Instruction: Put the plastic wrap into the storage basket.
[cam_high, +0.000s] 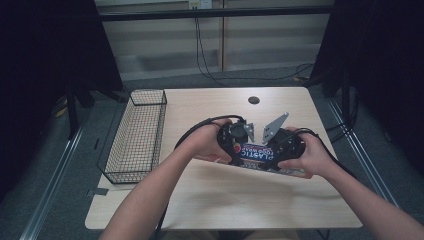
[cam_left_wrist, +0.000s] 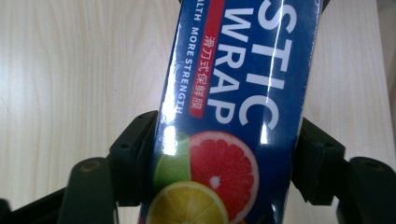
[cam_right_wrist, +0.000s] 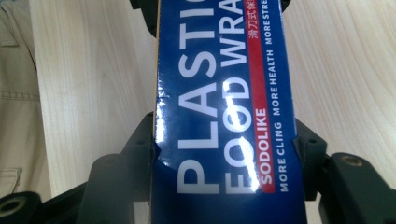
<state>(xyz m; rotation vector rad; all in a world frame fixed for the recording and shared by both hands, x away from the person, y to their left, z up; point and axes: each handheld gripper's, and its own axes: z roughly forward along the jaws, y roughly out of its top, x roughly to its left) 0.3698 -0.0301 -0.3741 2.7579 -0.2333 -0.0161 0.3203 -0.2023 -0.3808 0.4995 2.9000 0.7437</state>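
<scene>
A long blue plastic food wrap box (cam_high: 260, 156) is held just above the middle of the wooden table (cam_high: 210, 200), one end in each gripper. My left gripper (cam_high: 235, 142) is shut on the end printed with citrus fruit; in the left gripper view the box (cam_left_wrist: 233, 116) runs up between both black jaws, which press its sides. My right gripper (cam_high: 287, 145) is shut on the other end, and the box (cam_right_wrist: 224, 116) shows its white "PLASTIC FOOD WRAP" lettering between the jaws in the right gripper view. Both hands wrap the gripper bodies.
A black wire basket (cam_high: 137, 135) stands along the table's left edge. A round dark grommet (cam_high: 253, 100) sits near the far edge. Cables trail from both grippers. Dark curtains flank the table, and a beige trouser leg (cam_right_wrist: 16, 93) shows beyond the table's edge.
</scene>
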